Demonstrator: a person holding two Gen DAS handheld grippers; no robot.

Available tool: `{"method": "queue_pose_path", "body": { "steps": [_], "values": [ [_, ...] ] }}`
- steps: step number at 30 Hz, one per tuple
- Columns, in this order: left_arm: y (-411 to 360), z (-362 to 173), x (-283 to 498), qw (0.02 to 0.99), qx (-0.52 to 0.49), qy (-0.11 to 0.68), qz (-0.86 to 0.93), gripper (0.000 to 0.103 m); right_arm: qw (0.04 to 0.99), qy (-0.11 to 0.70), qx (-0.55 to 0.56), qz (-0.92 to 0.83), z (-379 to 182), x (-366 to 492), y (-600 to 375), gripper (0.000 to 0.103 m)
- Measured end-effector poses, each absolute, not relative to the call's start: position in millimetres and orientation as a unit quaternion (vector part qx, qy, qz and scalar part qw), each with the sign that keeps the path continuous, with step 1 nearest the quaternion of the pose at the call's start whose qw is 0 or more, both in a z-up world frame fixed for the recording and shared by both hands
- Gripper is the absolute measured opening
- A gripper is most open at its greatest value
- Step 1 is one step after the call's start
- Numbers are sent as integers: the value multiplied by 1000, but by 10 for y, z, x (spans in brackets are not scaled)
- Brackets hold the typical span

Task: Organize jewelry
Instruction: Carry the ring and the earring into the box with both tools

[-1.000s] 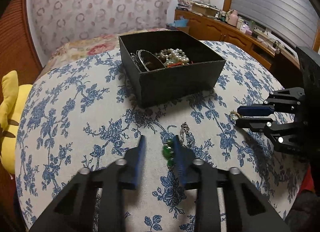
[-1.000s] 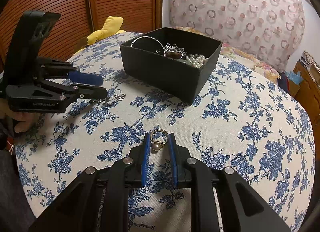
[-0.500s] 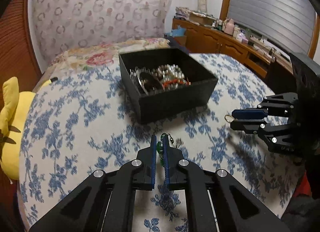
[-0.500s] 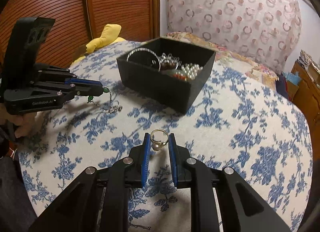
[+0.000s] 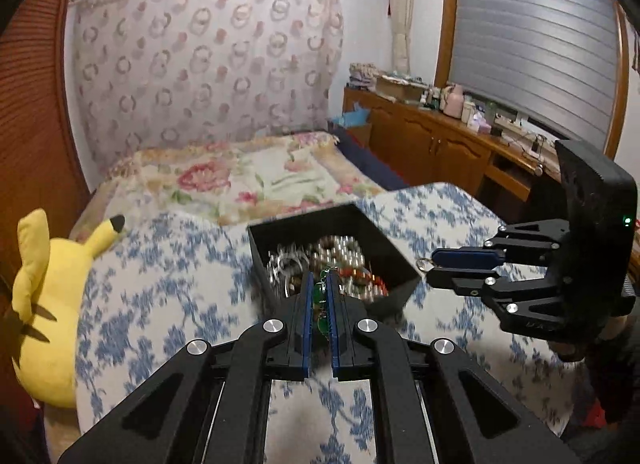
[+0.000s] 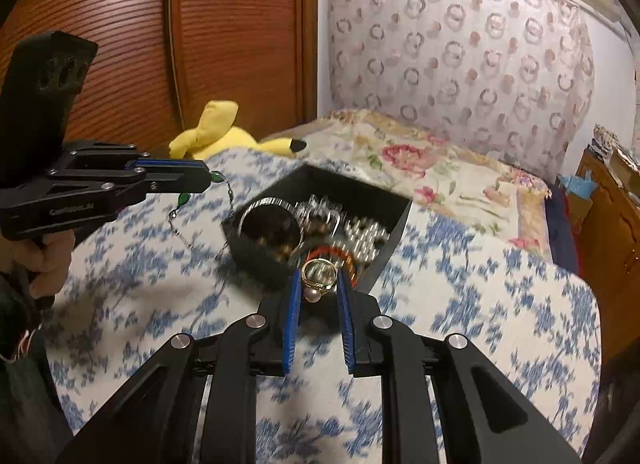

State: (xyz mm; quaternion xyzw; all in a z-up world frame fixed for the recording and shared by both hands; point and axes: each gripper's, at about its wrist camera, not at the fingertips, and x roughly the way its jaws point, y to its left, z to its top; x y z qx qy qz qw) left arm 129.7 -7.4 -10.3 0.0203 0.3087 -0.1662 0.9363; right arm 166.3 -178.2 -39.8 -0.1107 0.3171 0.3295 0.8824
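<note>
1. Left wrist view: our left hand-held gripper (image 5: 319, 292) is clenched on a green-beaded chain (image 5: 319, 293), the beads pinched between its blue pads. Just beyond its tips lies the open black jewelry box (image 5: 384, 242), already heaped with pearls and bangles. To its right our right hand-held gripper (image 5: 428, 269) hovers near the box's corner, a gold ring (image 5: 422, 263) showing at its tips. A yellow plush toy (image 5: 44, 304) lies well off to the left on the floral bedspread (image 5: 160, 304).

2. Right wrist view: our right hand-held gripper (image 6: 319, 284) is grasping the gold pearl ring (image 6: 318, 278), held across the band between the pads, with the box (image 6: 394, 232) directly ahead and below. To its left, our left hand-held gripper (image 6: 208, 178) holds the chain (image 6: 200, 220) by its green beads, and the rest trails down in a loose loop towards the box's near corner; blur hides whether it touches the bedspread (image 6: 480, 304).

3. What could go wrong, as we judge it: the dangling chain may snag on the box wall or drape outside it if we let go before the whole length is over the opening. The ring is gripped on a thin, round band, so a tilt could let it slip onto the bedspread. With both tools converging on one small box, they could bump or tip it.
</note>
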Motion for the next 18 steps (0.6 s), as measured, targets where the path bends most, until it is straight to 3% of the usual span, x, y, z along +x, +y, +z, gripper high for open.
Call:
{"method": "queue_pose_path", "body": {
  "steps": [16, 18],
  "values": [
    [-161, -80, 1801, 940, 24, 305, -150, 6, 878, 336, -83, 331, -581, 2079, -1664, 22],
    [-162, -100, 1855, 940, 23, 307, -147, 6, 878, 336, -80, 331, -586, 2093, -1672, 26]
  ]
}}
